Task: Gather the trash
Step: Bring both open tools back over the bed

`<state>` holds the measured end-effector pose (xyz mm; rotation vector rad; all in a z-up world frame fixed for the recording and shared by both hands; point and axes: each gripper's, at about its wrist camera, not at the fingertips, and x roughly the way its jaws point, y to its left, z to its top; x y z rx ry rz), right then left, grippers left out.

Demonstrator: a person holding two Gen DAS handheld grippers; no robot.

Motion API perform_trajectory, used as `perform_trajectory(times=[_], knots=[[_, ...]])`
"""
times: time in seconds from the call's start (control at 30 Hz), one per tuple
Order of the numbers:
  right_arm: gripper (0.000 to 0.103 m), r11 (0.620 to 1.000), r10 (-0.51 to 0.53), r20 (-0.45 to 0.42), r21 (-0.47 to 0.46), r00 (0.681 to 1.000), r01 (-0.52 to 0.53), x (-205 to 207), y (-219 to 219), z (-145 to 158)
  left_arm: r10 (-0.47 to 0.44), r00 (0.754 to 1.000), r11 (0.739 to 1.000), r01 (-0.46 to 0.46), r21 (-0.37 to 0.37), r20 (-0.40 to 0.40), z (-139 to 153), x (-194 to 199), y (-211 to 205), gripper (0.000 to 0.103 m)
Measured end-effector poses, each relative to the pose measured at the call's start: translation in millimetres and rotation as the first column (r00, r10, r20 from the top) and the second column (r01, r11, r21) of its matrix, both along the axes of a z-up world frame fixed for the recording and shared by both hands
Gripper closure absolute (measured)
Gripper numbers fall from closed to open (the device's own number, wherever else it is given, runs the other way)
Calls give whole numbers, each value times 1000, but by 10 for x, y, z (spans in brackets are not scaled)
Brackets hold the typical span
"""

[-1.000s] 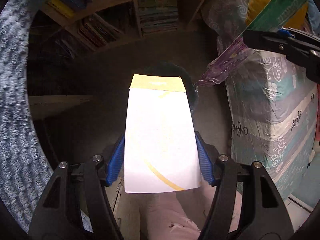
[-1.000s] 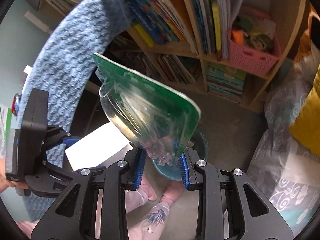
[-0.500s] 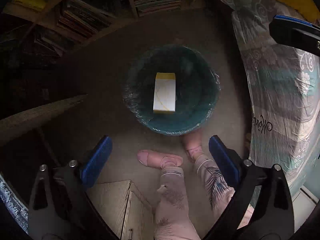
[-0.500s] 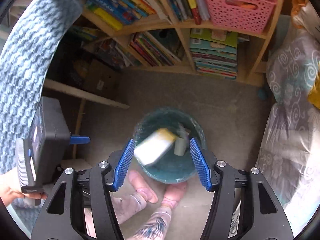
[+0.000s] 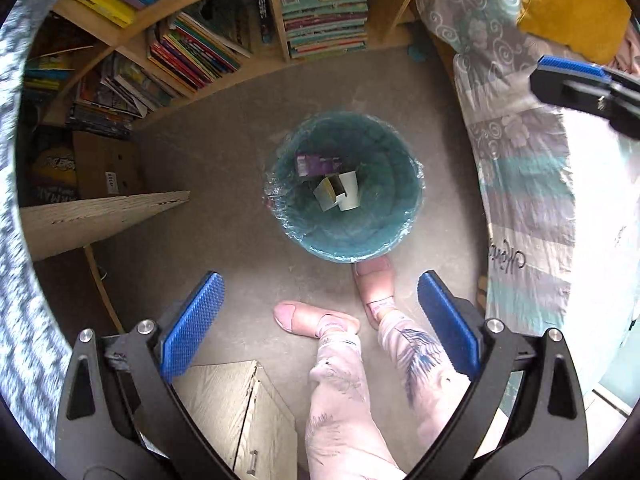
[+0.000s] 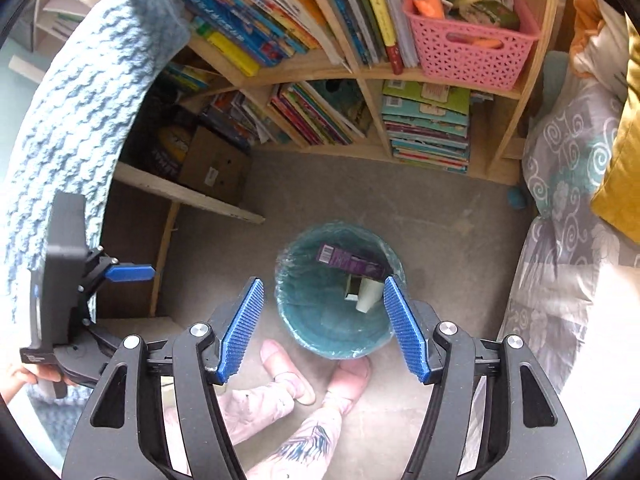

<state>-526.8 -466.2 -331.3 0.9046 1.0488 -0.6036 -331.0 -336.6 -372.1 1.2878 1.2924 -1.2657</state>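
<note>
A teal bin lined with clear plastic stands on the grey carpet, seen from above. Inside it lie a purple package, a white and yellow box and a white cup. My left gripper hangs over the bin's near side, open wide, nothing between its pads. In the right wrist view the bin holds the same purple package and cup. My right gripper is over it, its jaws opening and empty.
The person's slippered feet stand right beside the bin. A bookshelf with a pink basket runs behind it. A bed with a patterned cover is at the right, a wooden board and a cardboard box at the left.
The left gripper let go of the white and yellow box and the right gripper let go of the green and clear package; both dropped into the bin. Both grippers sank a little.
</note>
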Motion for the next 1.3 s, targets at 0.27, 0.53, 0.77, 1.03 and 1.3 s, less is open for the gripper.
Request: perform_trajectory(times=[0.27,0.53,0.77,1.03,1.3], knots=[[35,998,40,37,-43,999,-38,67,182,633,38,999,994,-38,-97,-4,782,85,175,8],[34,985,148,73,-100,986,-141,222,367,1335,77,997,977,-70,-203,26,1567,231,365,8],[17,950,290,120,-151,949,-271,551,509,1912,161,986,943,-143,-301,36,2241,519,651,8],[15,849,501,125,-264,856,-458,1290,749,2492,355,932,870,-300,-392,75,2841,1090,1220,7],[15,700,694,125,-350,710,-623,2129,1107,2864,550,822,778,-439,-449,150,3108,1784,1915,7]])
